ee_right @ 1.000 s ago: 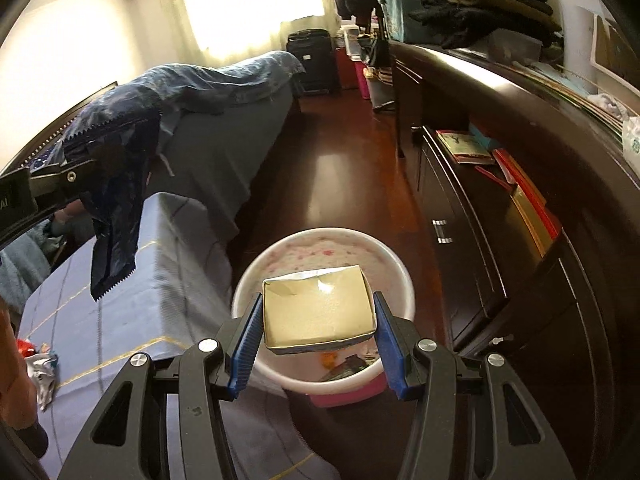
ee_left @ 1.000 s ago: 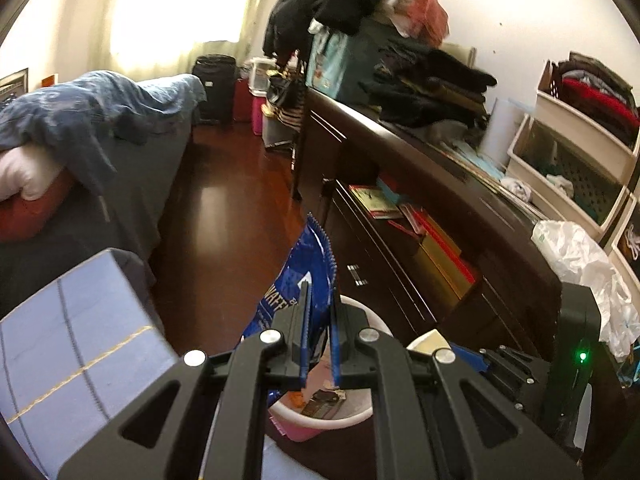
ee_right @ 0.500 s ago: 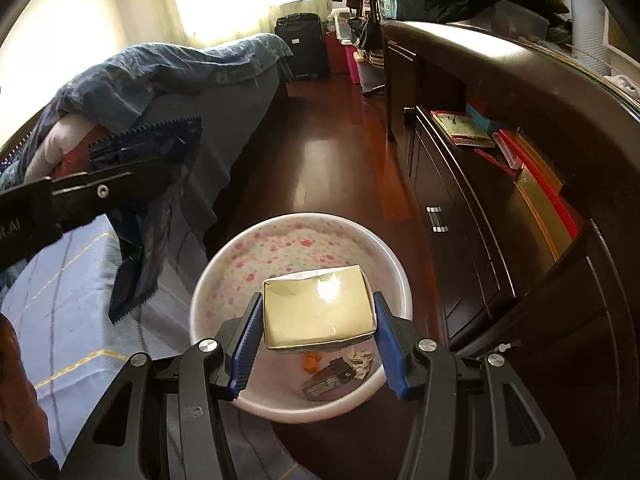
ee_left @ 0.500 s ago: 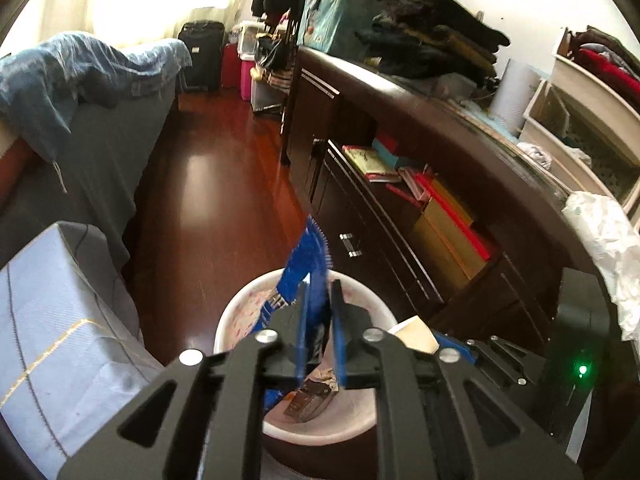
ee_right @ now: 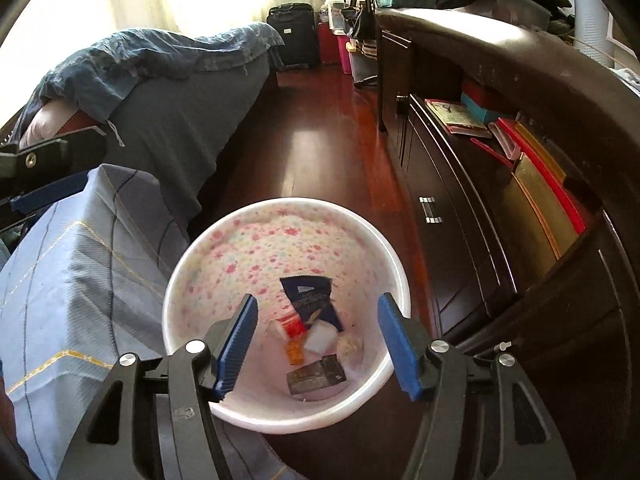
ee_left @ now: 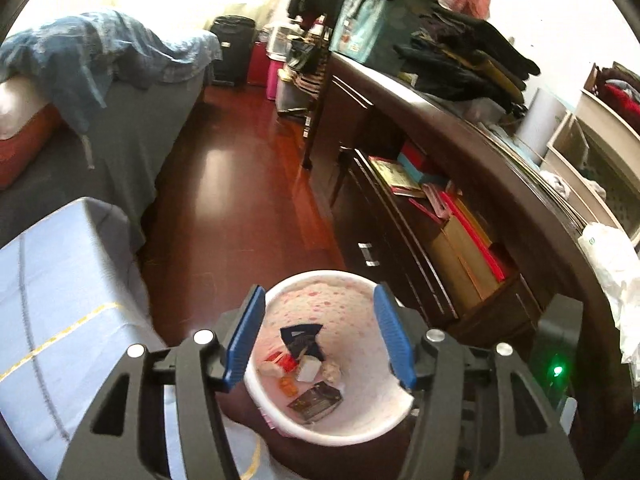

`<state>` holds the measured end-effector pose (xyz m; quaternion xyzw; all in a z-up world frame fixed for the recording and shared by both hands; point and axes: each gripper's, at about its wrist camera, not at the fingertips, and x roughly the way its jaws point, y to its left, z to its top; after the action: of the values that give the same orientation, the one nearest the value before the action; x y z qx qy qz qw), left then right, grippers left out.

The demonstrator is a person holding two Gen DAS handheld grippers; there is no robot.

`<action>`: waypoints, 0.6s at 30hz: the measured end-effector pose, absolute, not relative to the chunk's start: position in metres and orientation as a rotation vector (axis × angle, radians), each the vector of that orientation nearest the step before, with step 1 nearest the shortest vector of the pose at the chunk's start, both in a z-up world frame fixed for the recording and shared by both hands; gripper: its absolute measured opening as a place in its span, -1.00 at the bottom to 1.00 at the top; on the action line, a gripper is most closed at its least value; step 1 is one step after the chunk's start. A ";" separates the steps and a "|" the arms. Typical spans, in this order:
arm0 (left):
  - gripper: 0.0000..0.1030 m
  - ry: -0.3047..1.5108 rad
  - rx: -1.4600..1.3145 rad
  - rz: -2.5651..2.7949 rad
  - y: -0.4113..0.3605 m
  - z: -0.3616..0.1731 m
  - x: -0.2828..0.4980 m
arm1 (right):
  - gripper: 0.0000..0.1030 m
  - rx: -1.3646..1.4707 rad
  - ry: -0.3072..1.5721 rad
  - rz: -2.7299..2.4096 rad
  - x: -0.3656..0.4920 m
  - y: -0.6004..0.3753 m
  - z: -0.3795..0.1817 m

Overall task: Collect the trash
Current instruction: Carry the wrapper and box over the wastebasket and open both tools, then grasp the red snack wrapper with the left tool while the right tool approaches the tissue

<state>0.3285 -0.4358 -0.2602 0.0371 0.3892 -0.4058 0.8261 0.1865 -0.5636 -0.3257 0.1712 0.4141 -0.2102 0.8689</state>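
Both of my grippers had just let go over the round white plastic bin with the pink flower print (ee_right: 280, 248), which stood on the dark red wooden floor (ee_left: 240, 184) between the corner of the pale blue checked bedcover (ee_right: 80, 264) and the dark wooden dresser (ee_right: 520, 216). The left gripper (ee_left: 318, 334) had been pinching a blue foil snack wrapper a moment earlier; its jaws had just been opening and now stood well apart with nothing between them. The right gripper (ee_right: 318, 340) had carried a small cream cardboard box; its jaws had also just been opening and were likewise empty.

The blue foil snack wrapper (ee_right: 310, 298) lay inside the bin against its far wall, above the other scraps on the bottom: a red and white packet (ee_right: 292, 325), a small orange piece (ee_right: 295, 351), a white square (ee_right: 320, 336) and a dark flat carton (ee_right: 316, 374). I could not pick out the cream box among them with any certainty.

I judged this drop as done, with both tools free for whatever litter remained elsewhere in the room.
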 end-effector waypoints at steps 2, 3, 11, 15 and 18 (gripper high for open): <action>0.22 0.812 0.087 -0.818 -0.422 -0.254 0.326 | 0.25 0.362 0.865 -0.434 0.184 -0.559 -0.321; 0.24 0.803 0.090 -0.793 -0.414 -0.251 0.325 | 0.29 0.366 0.861 -0.427 0.183 -0.555 -0.317; 0.54 0.750 0.092 -0.566 -0.320 -0.226 0.311 | 0.44 0.354 0.819 -0.301 0.177 -0.497 -0.277; 0.61 0.747 0.091 -0.454 -0.269 -0.220 0.303 | 0.47 0.329 0.810 -0.207 0.179 -0.457 -0.262; 0.64 0.744 0.070 -0.369 -0.224 -0.214 0.297 | 0.50 0.301 0.804 -0.131 0.180 -0.425 -0.251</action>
<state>0.2967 -0.2240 -0.2139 0.0338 0.3615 -0.1794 0.9143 0.1802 -0.4253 -0.2511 0.1460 0.3896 -0.0634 0.9071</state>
